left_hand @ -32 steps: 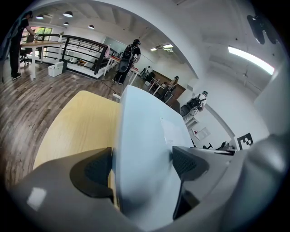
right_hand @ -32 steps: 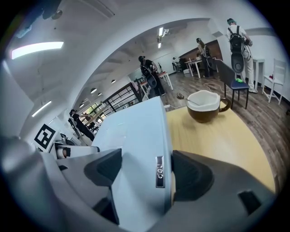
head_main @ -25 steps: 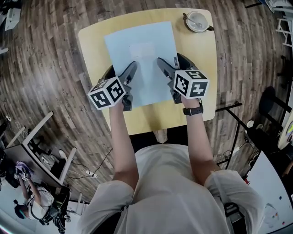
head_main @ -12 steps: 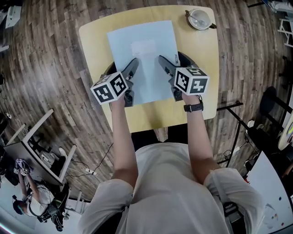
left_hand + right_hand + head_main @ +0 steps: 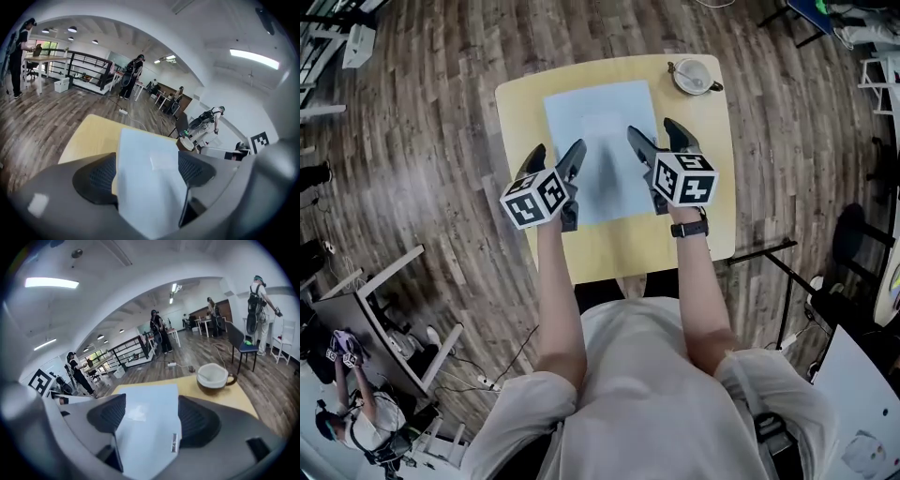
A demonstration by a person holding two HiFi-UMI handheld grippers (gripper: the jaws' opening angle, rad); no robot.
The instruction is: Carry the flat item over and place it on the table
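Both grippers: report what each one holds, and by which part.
Nothing is held. The left gripper and right gripper are both open above the near end of the pale blue sheet, which lies flat on the table.

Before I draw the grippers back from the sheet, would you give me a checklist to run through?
1. Sheet resting on the table: ok, it lies on the yellow top.
2. Left gripper open: ok, fingers apart.
3. Right gripper open: ok, fingers apart.
4. Cup clear of the sheet: ok, it stands at the far right corner, apart from it.
5. Sheet's near corners flat: cannot tell, the grippers cover them.
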